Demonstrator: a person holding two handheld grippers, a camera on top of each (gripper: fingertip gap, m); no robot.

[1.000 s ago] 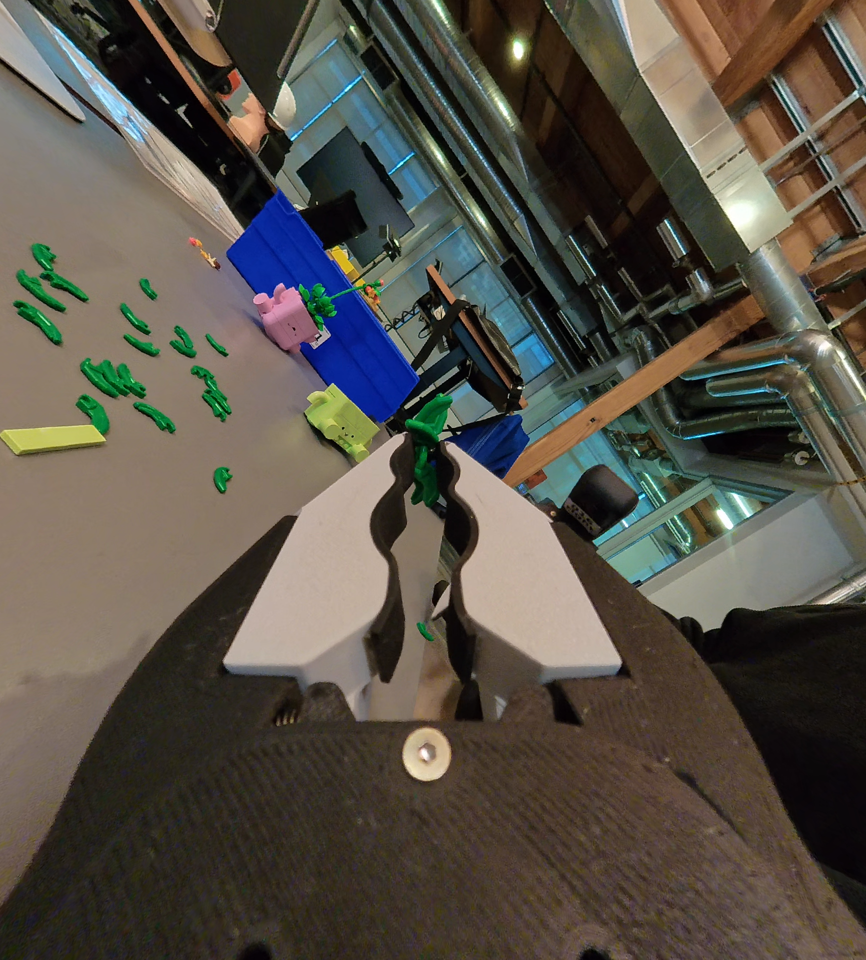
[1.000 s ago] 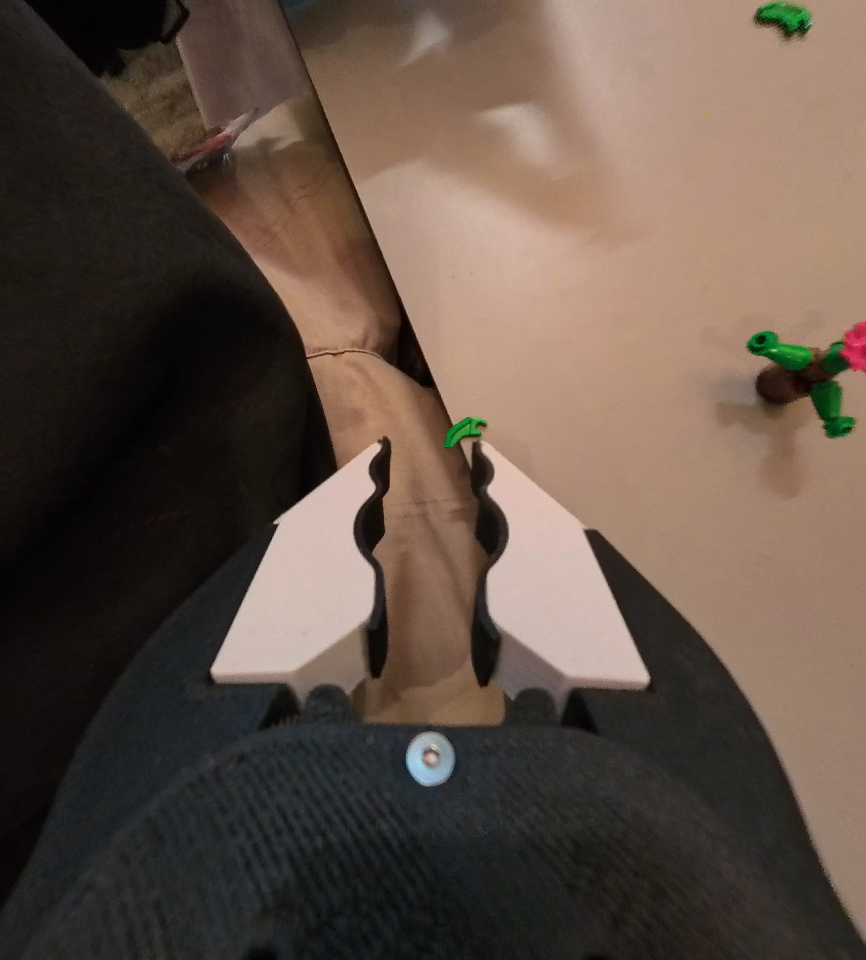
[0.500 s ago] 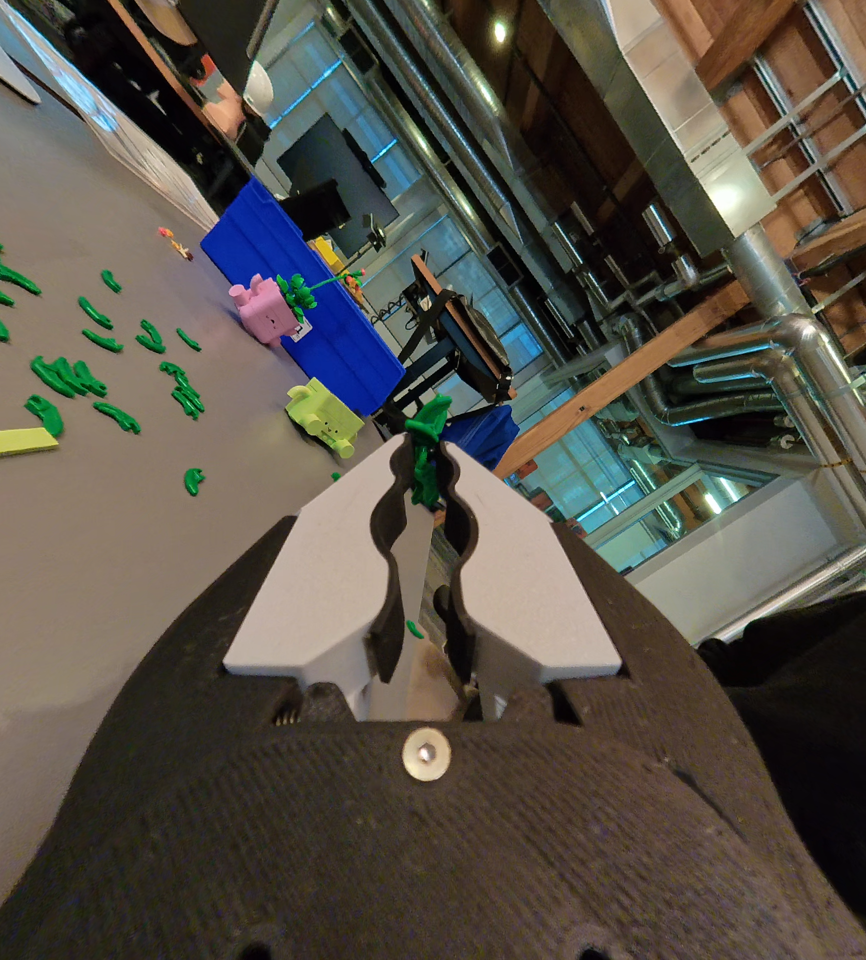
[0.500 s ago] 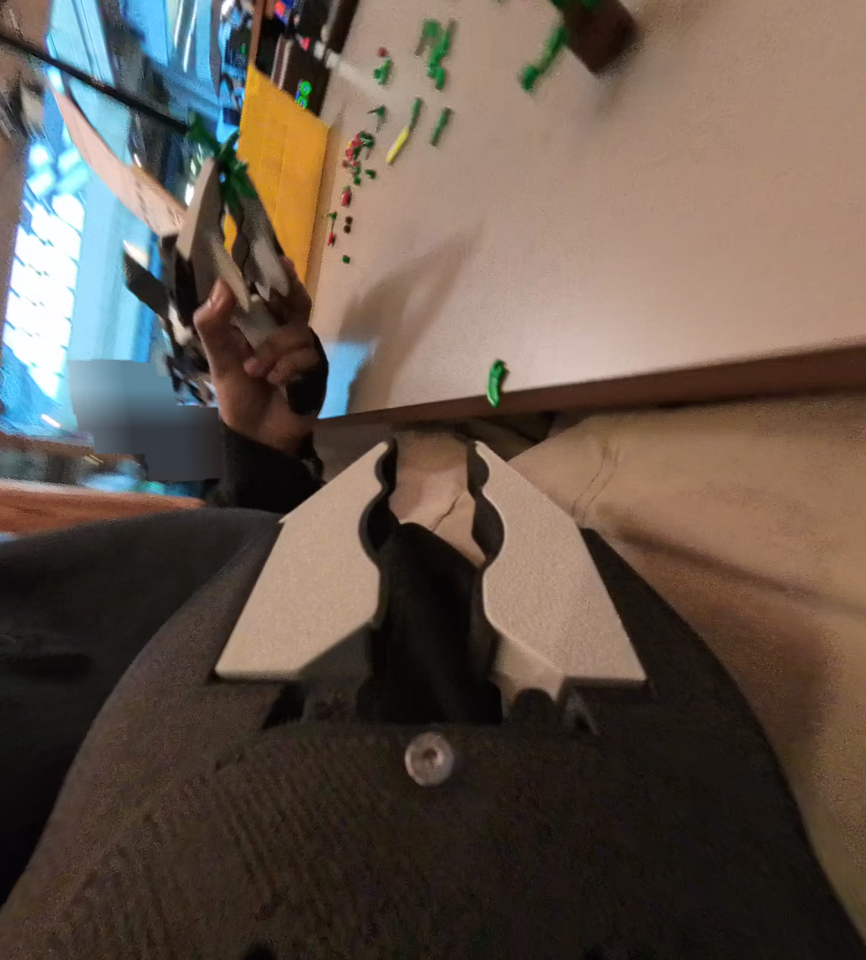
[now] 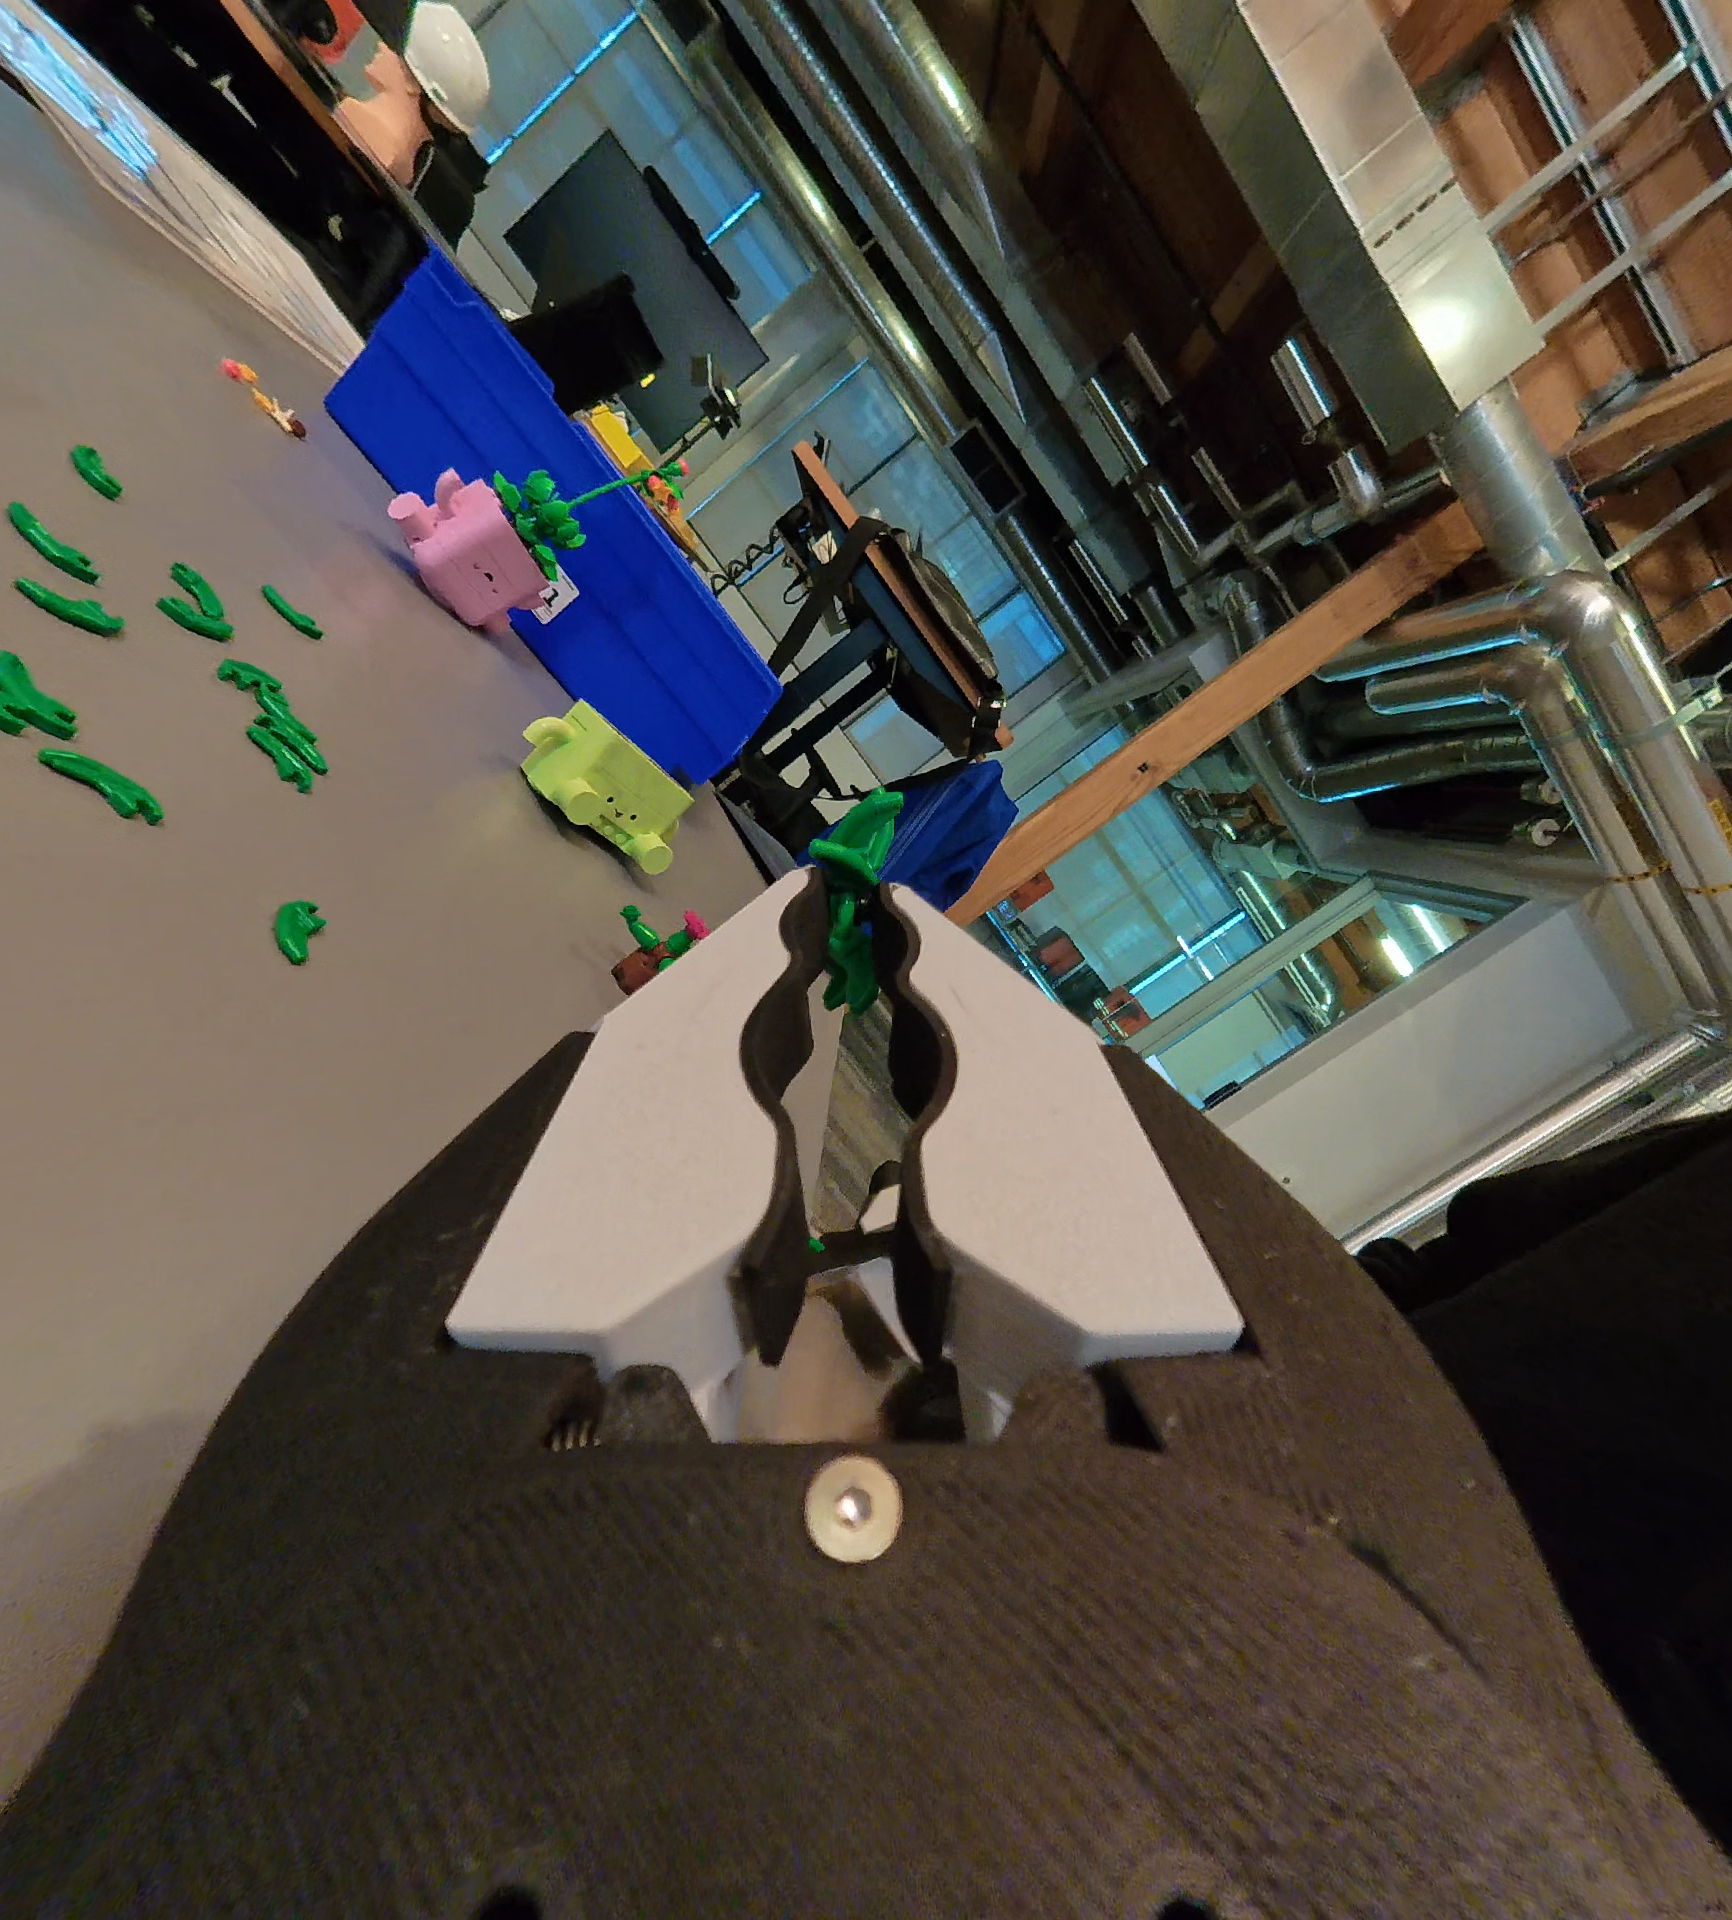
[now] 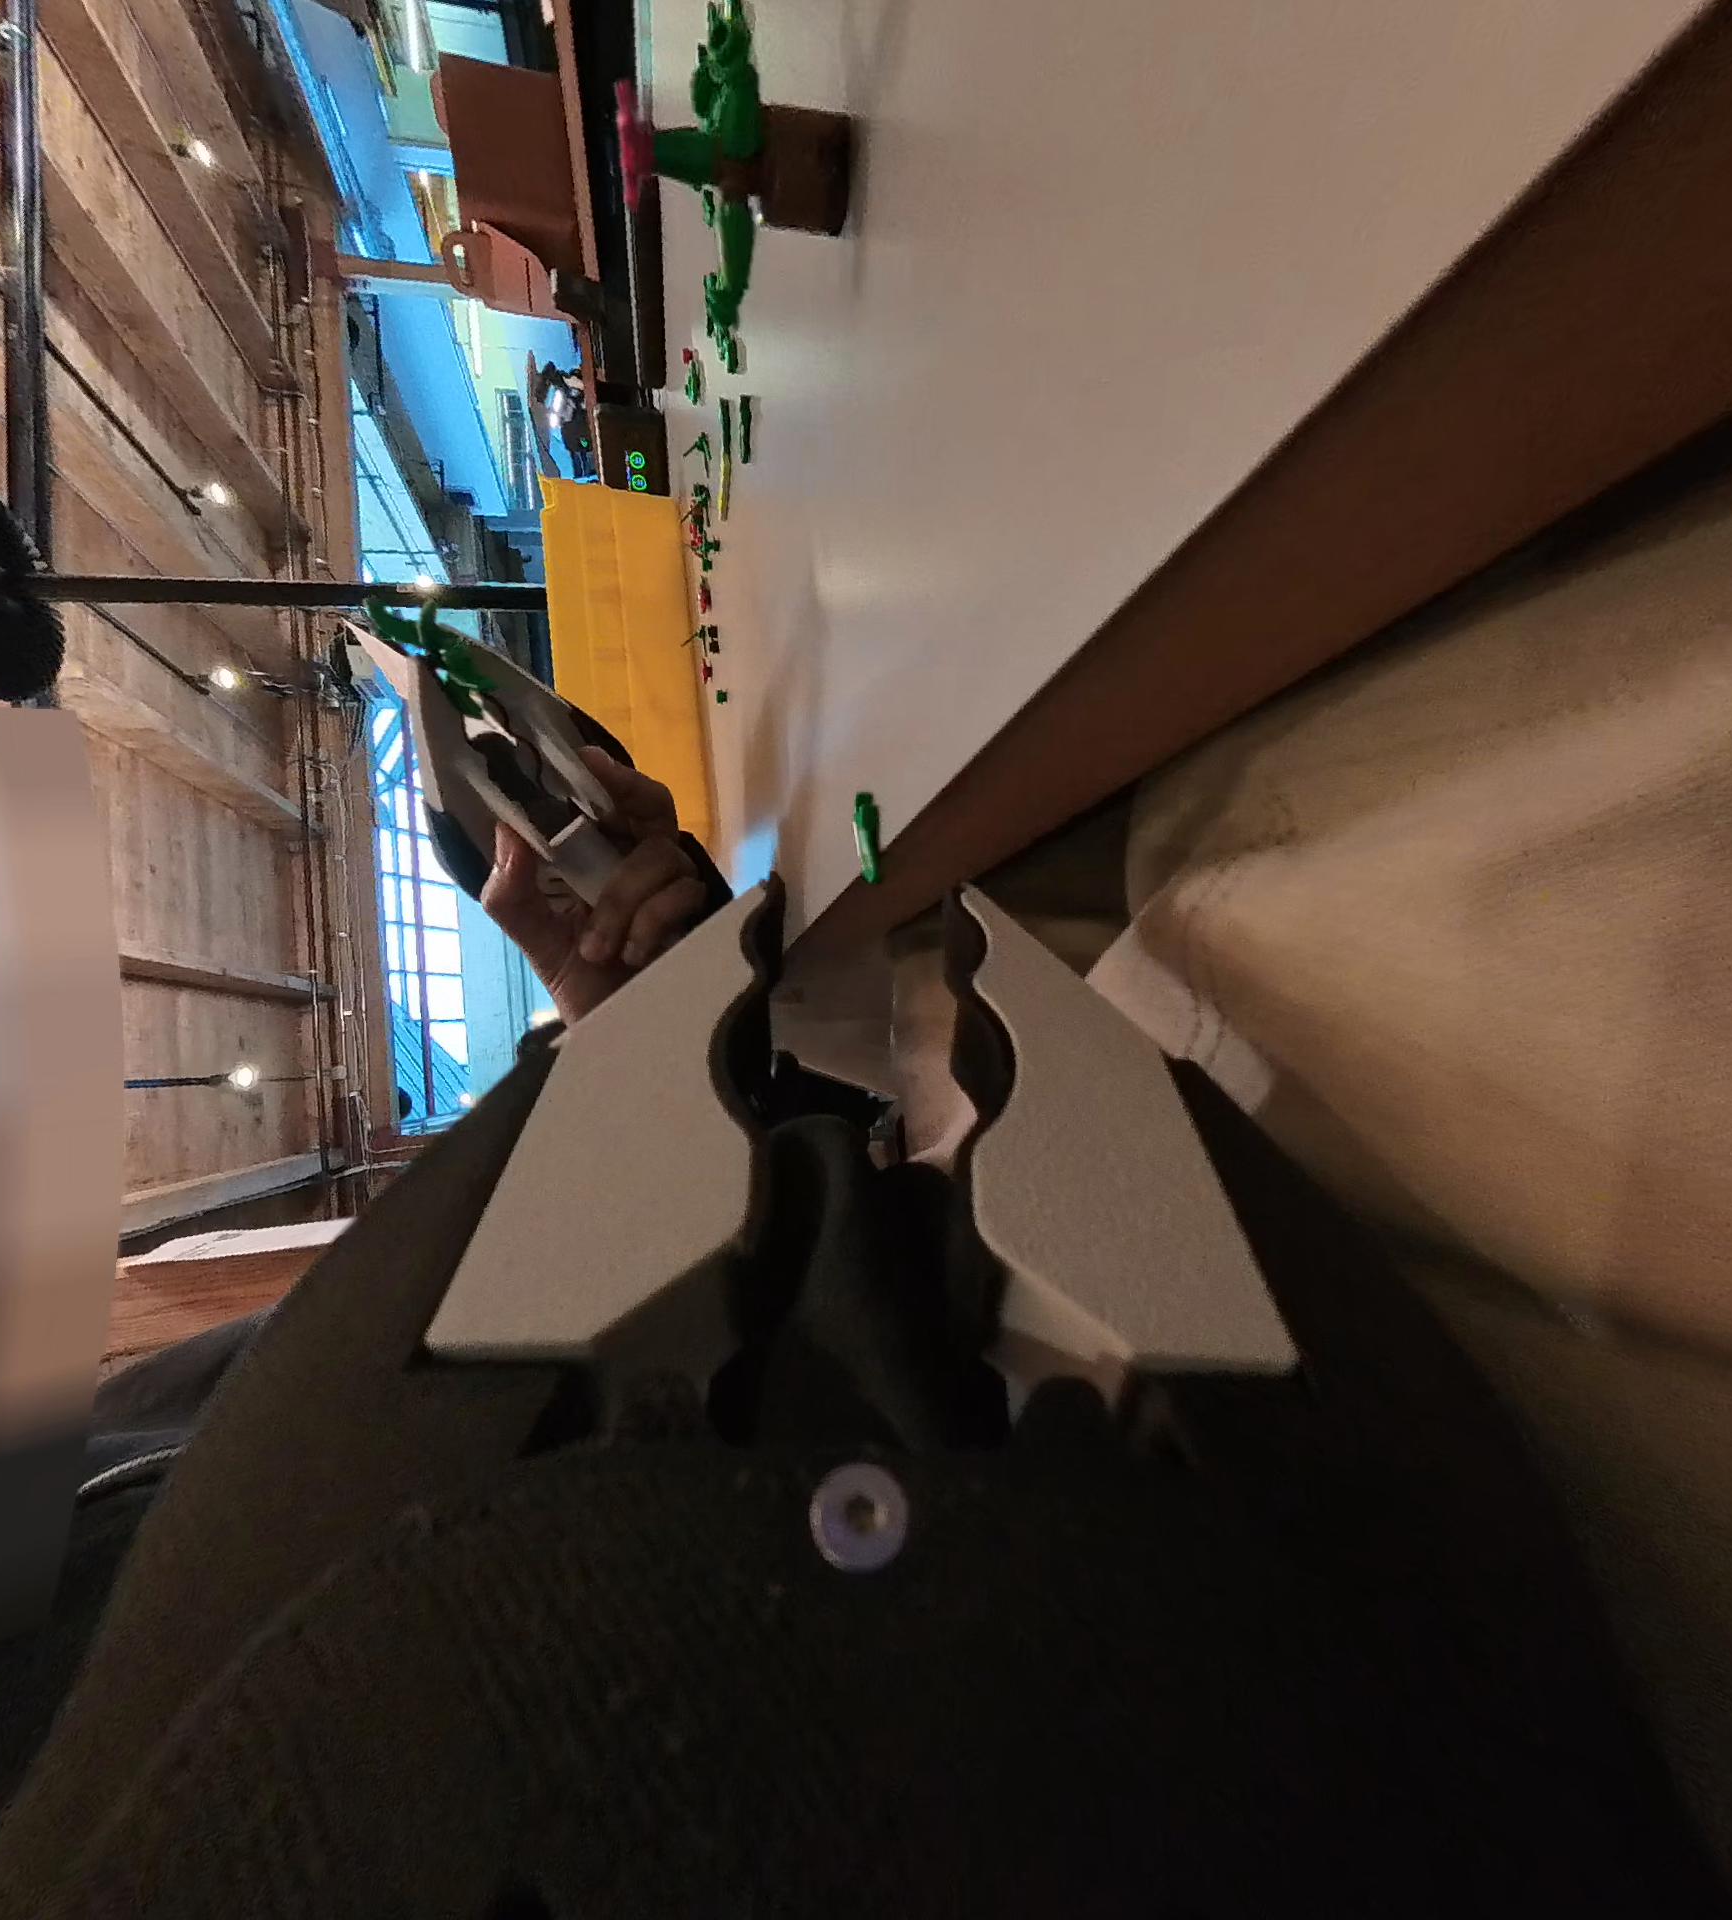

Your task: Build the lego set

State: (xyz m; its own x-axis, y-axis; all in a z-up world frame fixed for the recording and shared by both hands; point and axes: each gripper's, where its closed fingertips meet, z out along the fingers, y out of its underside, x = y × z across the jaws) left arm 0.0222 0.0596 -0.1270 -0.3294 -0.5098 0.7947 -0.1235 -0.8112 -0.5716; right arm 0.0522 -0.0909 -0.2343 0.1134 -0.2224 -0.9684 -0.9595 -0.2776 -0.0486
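Note:
My left gripper [image 5: 849, 902] is shut on a green leafy stem piece [image 5: 854, 914], held up off the grey table [image 5: 114, 1091]. It also shows in the right wrist view [image 6: 446, 665], held in a hand, with the green piece at its tip. My right gripper [image 6: 867, 904] is open and empty, low at the table's front edge, over a tan trouser leg. One small green leaf [image 6: 866, 836] lies at that edge, just beyond the fingertips. A brown pot with green stems and a pink flower [image 6: 737, 156] stands farther along the table, and shows small in the left wrist view [image 5: 656, 940].
Several loose green leaf pieces [image 5: 93, 707] are scattered on the table. A pink cube pot with a plant [image 5: 483, 545] and a lime green cube pot [image 5: 613, 800] sit by a blue bin [image 5: 550, 561]. A yellow bin [image 6: 623, 644] stands at the far side. There is about 20 centimeters between the tips of the two grippers.
My right gripper has swung down from above the table to below its front edge and tilted sideways. My left gripper has kept its hold on the green piece and shifted slightly.

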